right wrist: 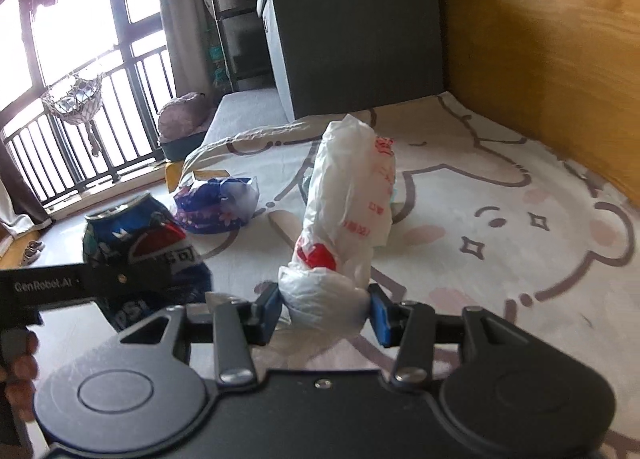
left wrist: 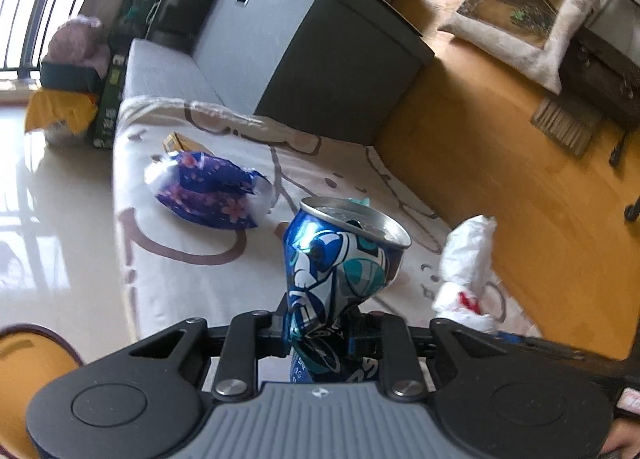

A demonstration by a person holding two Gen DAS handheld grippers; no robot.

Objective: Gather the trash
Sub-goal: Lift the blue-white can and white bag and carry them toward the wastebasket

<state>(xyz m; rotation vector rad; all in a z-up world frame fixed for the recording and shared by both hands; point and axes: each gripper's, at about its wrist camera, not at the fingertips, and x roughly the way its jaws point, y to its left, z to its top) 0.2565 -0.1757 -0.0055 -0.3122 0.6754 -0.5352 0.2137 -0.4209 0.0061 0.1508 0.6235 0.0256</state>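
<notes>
Printed cream blanket (right wrist: 500,195) lies soft under a crinkled purple wrapper (left wrist: 208,191); left gripper (left wrist: 320,329) pinches a dented blue can (left wrist: 340,259), right gripper (right wrist: 326,311) clamps a twisted white plastic bag (right wrist: 344,199).

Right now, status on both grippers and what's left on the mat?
Left gripper shut on crushed blue can. Right gripper shut on white plastic bag. Purple wrapper on mat; nothing blocking.

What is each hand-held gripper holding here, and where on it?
Left hand-held gripper: crushed blue soda can, pinched at its dented waist. Right hand-held gripper: white plastic bag, clamped at its bunched lower end.
</notes>
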